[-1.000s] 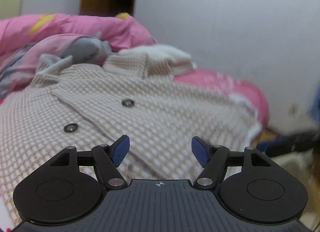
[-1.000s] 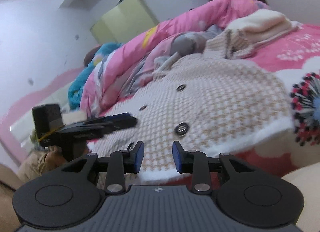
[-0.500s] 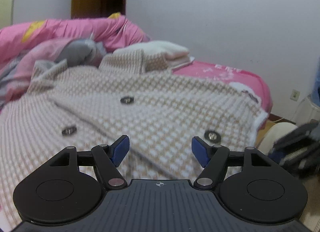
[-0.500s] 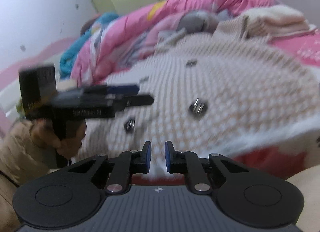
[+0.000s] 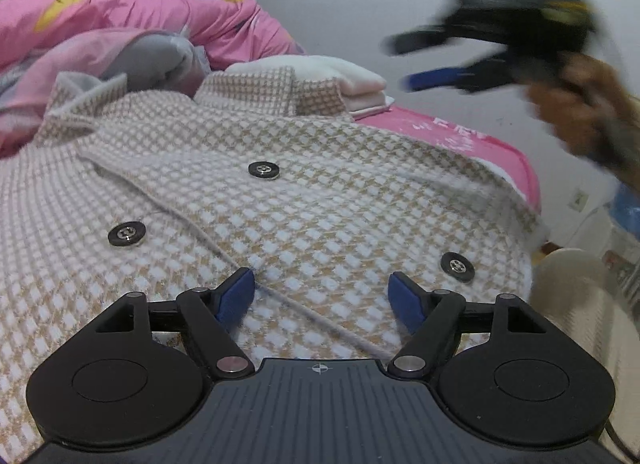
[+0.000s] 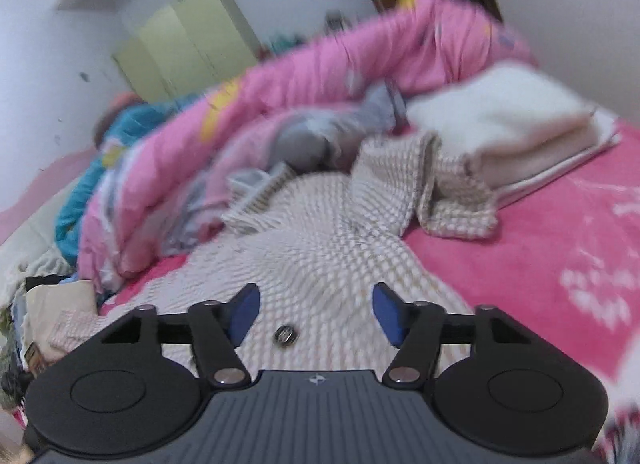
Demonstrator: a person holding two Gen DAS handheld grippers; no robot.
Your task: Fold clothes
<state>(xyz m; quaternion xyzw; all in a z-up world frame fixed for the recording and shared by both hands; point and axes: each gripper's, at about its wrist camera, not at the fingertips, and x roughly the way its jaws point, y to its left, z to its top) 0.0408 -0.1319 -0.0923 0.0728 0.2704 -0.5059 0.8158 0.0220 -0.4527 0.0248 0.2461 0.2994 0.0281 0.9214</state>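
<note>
The right gripper [image 6: 316,314] has let go: a second ago its jaws were pinched nearly together at the white hem of the checked coat [image 5: 280,200], and now they are opening, already wide, with nothing between the pads and only blurred fabric and one dark button [image 6: 285,335] beneath them. In the left wrist view that same gripper [image 5: 412,60] has swung up to about two o'clock, smeared by motion, carried by a hand [image 5: 560,112]. The left gripper [image 5: 322,292] has eased lower and nearer over the front of the coat; its jaws are opening as well, standing wide and empty above the placket seam that runs down toward six o'clock. Since half a second ago little else differs: the coat lies spread face up on the pink bedsheet [image 6: 540,256], its collar at twelve o'clock against the folded white stack [image 5: 340,76], with buttons [image 5: 263,170] at the centre, at nine o'clock and at four o'clock. This reads as the close of a smoothing or tugging pass on the hem, with the right hand probably travelling toward a sleeve or shoulder for the first real fold; no fold is yet visible. As for writing, pale characters are printed on the bedsheet at about two o'clock in the left view, too blurred to read, and no brand or label can be made out on the coat.
</note>
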